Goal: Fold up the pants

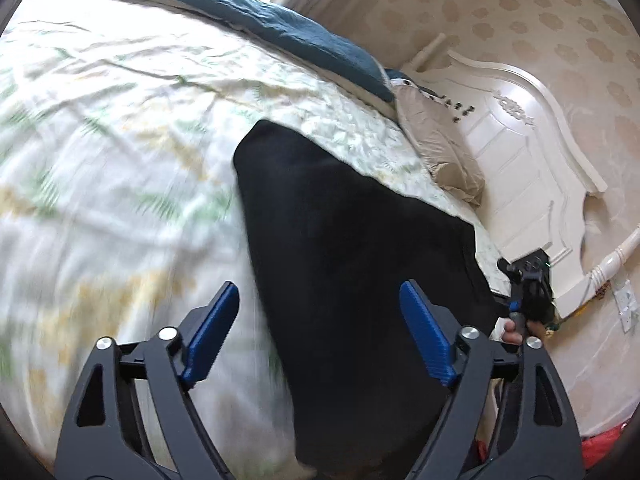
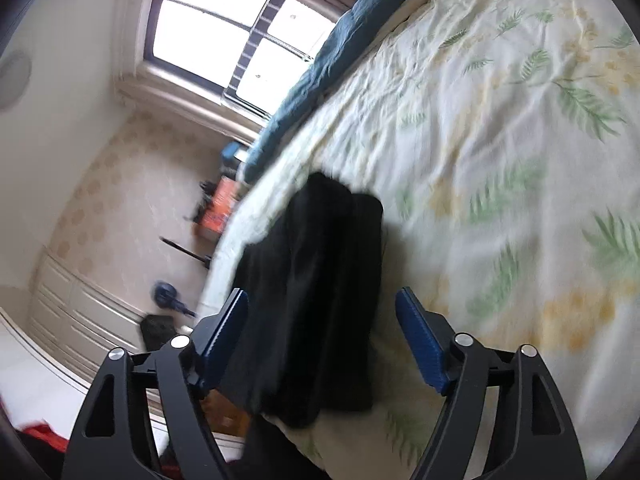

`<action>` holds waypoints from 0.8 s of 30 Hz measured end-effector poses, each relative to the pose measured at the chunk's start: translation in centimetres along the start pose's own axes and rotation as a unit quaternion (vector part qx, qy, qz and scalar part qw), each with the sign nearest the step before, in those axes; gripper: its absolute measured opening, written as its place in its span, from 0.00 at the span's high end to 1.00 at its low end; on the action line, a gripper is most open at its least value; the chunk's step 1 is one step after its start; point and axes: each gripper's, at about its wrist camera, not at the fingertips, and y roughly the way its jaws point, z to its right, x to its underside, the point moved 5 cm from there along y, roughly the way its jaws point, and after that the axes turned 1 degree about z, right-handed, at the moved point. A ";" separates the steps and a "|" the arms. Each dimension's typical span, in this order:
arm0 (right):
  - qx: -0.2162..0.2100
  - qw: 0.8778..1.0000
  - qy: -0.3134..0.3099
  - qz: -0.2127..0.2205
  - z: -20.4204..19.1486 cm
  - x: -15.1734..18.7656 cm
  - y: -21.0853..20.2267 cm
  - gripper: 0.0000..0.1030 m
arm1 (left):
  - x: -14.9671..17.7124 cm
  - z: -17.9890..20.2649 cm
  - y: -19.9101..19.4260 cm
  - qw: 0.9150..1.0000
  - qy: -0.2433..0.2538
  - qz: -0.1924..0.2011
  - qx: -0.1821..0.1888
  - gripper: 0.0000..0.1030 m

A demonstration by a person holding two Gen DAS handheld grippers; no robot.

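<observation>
Black pants (image 1: 344,264) lie on the bed with its leaf-print sheet (image 1: 120,140). In the left wrist view they stretch from the bed's middle toward me. My left gripper (image 1: 320,336) is open above them, with its jaws wide apart and nothing between them. In the right wrist view the pants (image 2: 320,280) lie bunched near the bed's edge. My right gripper (image 2: 322,336) is open above them and empty. The right gripper also shows in the left wrist view (image 1: 528,292), at the far right by the headboard. Both views are motion-blurred.
A dark blue quilt (image 1: 256,20) lies along the bed's far side, a beige pillow (image 1: 440,148) by the white headboard (image 1: 532,152). In the right wrist view there are a window (image 2: 224,32), white drawers (image 2: 80,308) and clutter on the floor (image 2: 216,212) beside the bed.
</observation>
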 end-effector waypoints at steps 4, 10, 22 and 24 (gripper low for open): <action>-0.002 1.000 0.022 -0.015 1.2 -2.5 3.1 0.25 | -3.0 -2.1 3.9 1.000 -0.009 -0.027 -0.011 0.18; -0.009 0.999 0.008 -0.049 0.4 -3.5 6.7 0.25 | -5.4 -2.9 7.5 0.998 -0.020 -0.059 0.000 0.13; 0.006 0.999 -0.040 -0.035 -2.9 -4.8 8.0 0.66 | -8.9 -1.5 8.1 0.998 0.026 -0.062 -0.008 0.78; 0.001 0.999 -0.043 -0.027 -3.4 -6.5 8.8 0.66 | -11.0 -1.5 8.2 0.998 0.032 -0.049 -0.013 0.78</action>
